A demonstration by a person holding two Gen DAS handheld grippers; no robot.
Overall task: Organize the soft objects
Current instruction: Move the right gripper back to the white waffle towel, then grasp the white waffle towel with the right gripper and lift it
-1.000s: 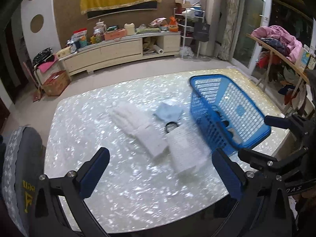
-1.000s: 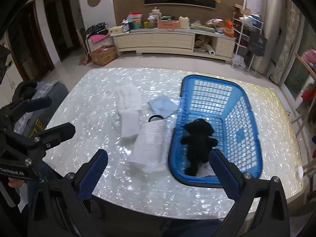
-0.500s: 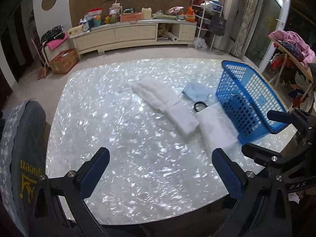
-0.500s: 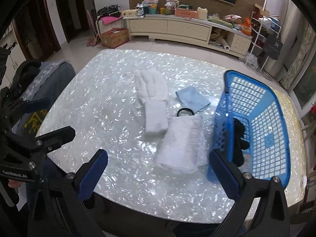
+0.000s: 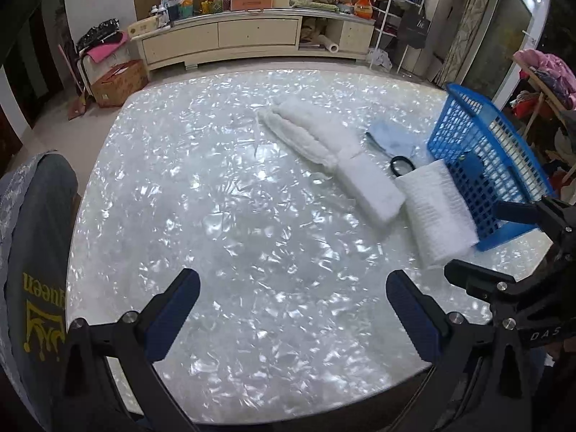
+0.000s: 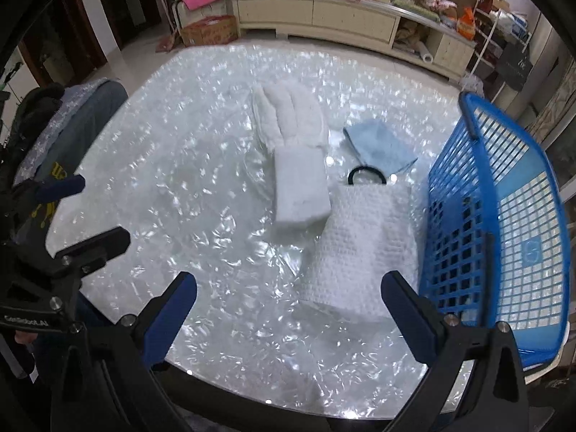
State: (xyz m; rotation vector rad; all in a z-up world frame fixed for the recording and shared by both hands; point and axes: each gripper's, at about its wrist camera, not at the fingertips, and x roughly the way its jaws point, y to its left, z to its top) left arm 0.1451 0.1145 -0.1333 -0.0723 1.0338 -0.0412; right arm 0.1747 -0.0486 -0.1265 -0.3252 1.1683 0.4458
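Hovering with jaws spread and empty, the right gripper [image 6: 288, 304] and left gripper [image 5: 293, 298] face the waffle-weave towel [image 6: 363, 248] lying beside the blue basket [image 6: 504, 216]; likely next: descend, pinch its near edge

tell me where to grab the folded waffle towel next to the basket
Pinch the near short edge of the waffle towel with the right gripper, coming from the table's near side. It lies flat, its right side crowded by the blue basket, and that edge faces the open jaws.
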